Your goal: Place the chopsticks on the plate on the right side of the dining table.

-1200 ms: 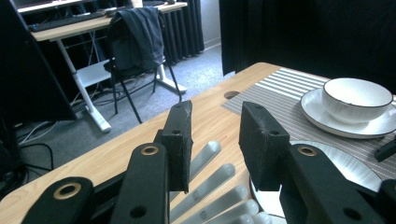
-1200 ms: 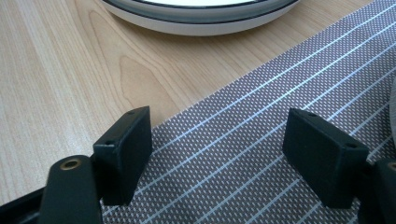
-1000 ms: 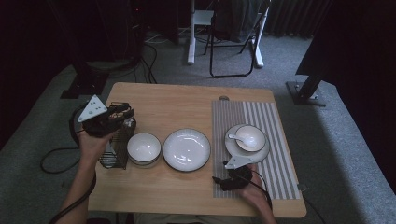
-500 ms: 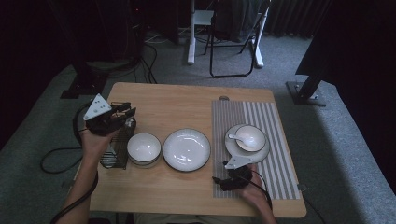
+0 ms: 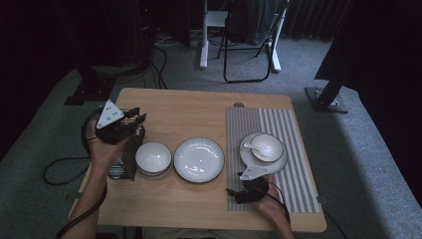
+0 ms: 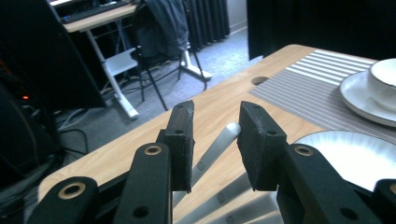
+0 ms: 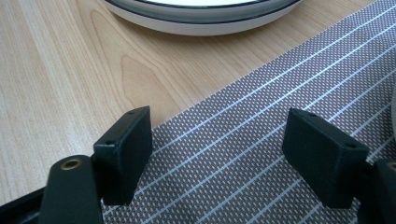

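The left tongs [image 5: 135,119] hover over a wire rack [image 5: 124,158] at the bench's [image 5: 189,107] left edge, where flat metal cutlery handles [image 6: 212,151] lie; in the left gripper view one pale handle runs through the gap between the jaws, which stand partly closed around it, and I cannot tell whether the pads press on it. Just beside the rack sits a white bowl [image 5: 153,158], then a white plate [image 5: 198,159] at the middle. On the striped mat [image 5: 298,144] along the right edge, a saucer [image 5: 246,158] carries a small bowl [image 5: 271,144] with a spoon [image 5: 253,147] in it. The right tongs [image 7: 219,158], released and wide, rest low at the mat's near left corner by the front edge.
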`<state>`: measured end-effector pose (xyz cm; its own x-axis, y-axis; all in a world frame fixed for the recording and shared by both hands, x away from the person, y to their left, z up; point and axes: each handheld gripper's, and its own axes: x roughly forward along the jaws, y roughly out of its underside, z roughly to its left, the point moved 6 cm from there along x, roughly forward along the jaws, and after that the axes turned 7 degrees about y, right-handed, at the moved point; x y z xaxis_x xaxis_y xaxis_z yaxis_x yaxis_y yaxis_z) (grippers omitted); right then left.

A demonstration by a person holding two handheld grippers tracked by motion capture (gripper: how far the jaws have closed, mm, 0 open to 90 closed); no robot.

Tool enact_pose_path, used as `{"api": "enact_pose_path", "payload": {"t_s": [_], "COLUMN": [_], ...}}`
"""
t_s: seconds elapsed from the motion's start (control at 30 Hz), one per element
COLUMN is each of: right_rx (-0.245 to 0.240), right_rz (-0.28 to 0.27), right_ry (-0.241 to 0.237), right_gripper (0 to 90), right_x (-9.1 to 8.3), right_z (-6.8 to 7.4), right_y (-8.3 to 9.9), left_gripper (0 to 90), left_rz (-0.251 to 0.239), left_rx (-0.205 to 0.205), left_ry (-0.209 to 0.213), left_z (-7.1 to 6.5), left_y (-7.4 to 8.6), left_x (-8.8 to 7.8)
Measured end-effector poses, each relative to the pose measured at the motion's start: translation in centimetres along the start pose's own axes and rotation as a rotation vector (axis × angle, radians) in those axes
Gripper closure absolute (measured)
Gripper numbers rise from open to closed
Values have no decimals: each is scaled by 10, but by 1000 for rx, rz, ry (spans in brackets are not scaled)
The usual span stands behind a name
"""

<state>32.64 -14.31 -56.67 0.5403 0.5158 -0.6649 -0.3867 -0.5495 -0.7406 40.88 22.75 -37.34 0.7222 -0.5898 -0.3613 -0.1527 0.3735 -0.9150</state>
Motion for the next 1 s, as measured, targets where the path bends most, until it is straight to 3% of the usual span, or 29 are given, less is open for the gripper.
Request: {"api": "enact_pose_path", "payload": {"t_s": [0.23,1.0], "right_rx": [0,0], "right_rz": [0,1], "right_ry": [0,-1], "right_gripper": [240,241], "right_x": [0,0], "right_z": [0,0], "right_y": [0,0], "left_gripper": [672,670], "left_rz": [6,29], "left_rx": [23,-23], "left_ry": [-45,-67], "left_z": [-3,7], "left_y": [-1,5], "left_x": [4,7]}}
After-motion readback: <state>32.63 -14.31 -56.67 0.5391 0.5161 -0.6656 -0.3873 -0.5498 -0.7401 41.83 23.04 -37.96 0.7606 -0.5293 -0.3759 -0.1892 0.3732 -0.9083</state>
